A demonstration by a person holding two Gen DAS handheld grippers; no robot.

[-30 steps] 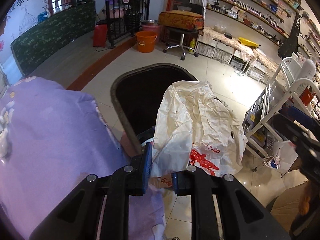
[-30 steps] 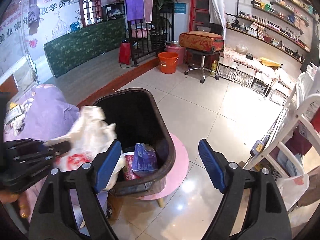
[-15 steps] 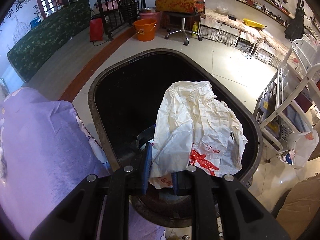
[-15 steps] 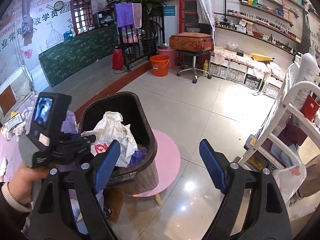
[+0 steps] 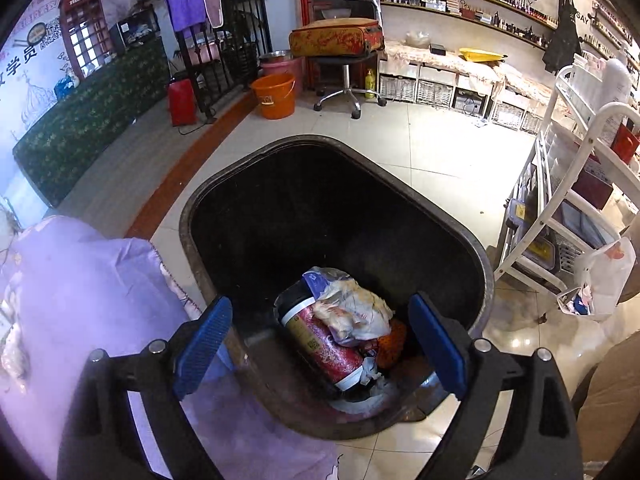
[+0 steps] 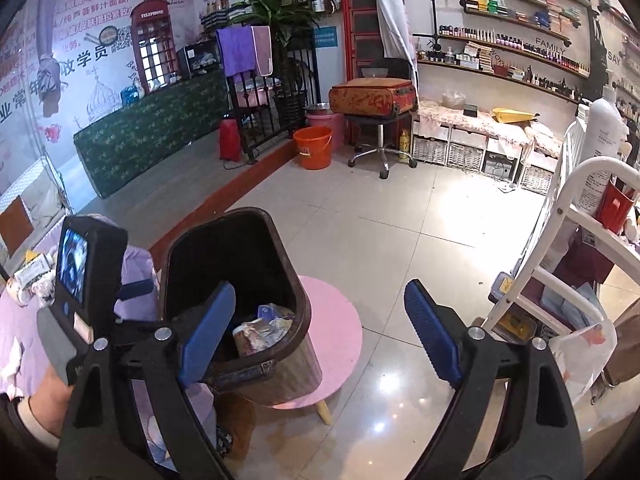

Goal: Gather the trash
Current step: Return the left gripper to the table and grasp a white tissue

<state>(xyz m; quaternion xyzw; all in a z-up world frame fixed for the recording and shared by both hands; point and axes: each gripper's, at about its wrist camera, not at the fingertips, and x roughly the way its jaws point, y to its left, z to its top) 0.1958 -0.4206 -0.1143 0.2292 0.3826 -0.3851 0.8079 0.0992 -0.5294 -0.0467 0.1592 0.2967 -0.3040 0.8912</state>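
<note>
**Operator:** With both tools over the bin, how do your left tongs read to you?

**Checker:** Your left gripper (image 5: 320,344) points down into the black trash bin (image 5: 280,208). Its jaws are opening, and the blue pads (image 5: 204,334) stand wide apart with nothing between them. Past the pads you see the crumpled plastic bag (image 5: 352,312) lying loose at the bottom of the bin, on top of a red can with a white rim (image 5: 320,344). It touches neither pad.

**Operator:** And the right tongs?

**Checker:** Your right gripper (image 6: 320,340) is also opening, and its jaws are spread wide and bare. Its left pad (image 6: 208,332) overlaps the near rim of the bin in that view; whether it touches the rim you cannot tell. The other pad hangs over bare floor tile (image 6: 400,240).

**Operator:** What lies around the bin?

**Checker:** The bin stands on a low round pink table (image 6: 336,332). Just beside it, a lilac cloth (image 5: 80,280) covers a surface. Your left hand (image 6: 44,408) grips the handle of the left tool. Well apart on the floor stands an orange bucket (image 6: 314,148)
</note>
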